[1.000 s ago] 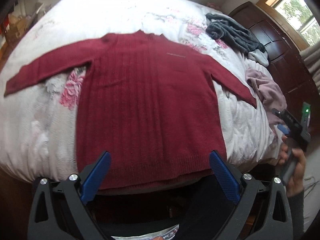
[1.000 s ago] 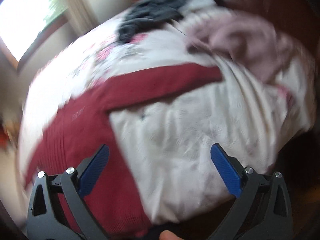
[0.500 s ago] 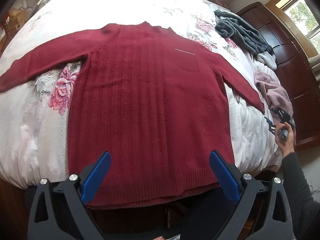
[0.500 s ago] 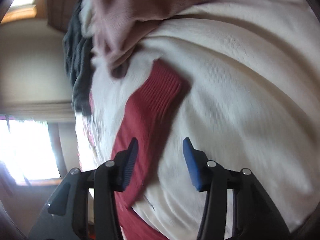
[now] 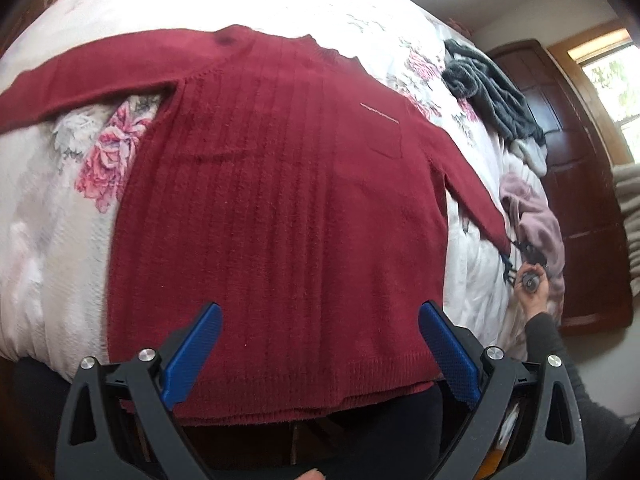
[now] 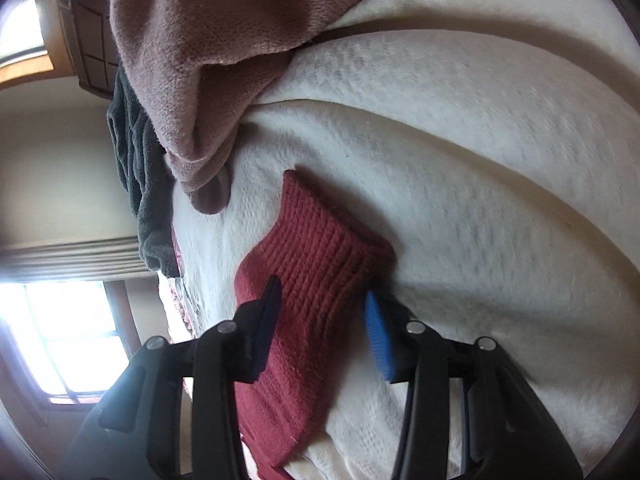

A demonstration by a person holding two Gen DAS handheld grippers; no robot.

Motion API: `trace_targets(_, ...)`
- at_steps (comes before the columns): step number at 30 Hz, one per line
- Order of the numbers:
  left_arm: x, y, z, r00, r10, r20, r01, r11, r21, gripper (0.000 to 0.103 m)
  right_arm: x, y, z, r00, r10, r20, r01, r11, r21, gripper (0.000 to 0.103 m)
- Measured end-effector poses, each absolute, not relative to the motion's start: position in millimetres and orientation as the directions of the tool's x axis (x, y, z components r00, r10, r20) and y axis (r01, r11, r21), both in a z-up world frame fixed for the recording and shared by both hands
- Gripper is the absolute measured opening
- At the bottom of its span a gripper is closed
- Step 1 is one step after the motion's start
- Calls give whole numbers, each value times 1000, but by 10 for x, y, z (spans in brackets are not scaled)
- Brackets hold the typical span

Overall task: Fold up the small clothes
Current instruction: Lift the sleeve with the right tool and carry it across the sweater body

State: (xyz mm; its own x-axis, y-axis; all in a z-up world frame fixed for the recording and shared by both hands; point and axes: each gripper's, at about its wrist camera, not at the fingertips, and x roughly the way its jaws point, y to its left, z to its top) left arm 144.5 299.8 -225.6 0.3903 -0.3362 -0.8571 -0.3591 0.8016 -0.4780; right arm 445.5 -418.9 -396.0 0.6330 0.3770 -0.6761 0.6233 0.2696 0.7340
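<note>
Now straddling the red sweater's [image 5: 280, 216] right cuff [image 6: 320, 248], right gripper [image 6: 320, 316] jaws narrowed, unclamped; left gripper [image 5: 320, 348] jaws wide apart; sleeve fold imminent.

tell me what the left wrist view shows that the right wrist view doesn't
Only the left wrist view shows the whole dark red ribbed knit sweater spread flat, its chest pocket, the bedspread's pink rose print and the open left claw. Only the right wrist view shows the ribbed cuff between the right claw fingers, not yet pinched. Both show the dusty pink fleece garment and dark grey fleece garment.
</note>
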Motion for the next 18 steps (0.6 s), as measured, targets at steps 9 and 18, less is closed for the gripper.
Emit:
trace_targets(9, 1559, 3219, -2322, 421, -403, -813, -345, 757, -554, 99, 4691, -3755, -3355, 664, 343, -665, 495, 465, 734, 14)
trace_targets(18, 1868, 3238, -2271, 444, -400, -802, -322, 764, -559, 99, 5017, -2532, -2304, 670, 399, -626, 233, 688, 687, 14)
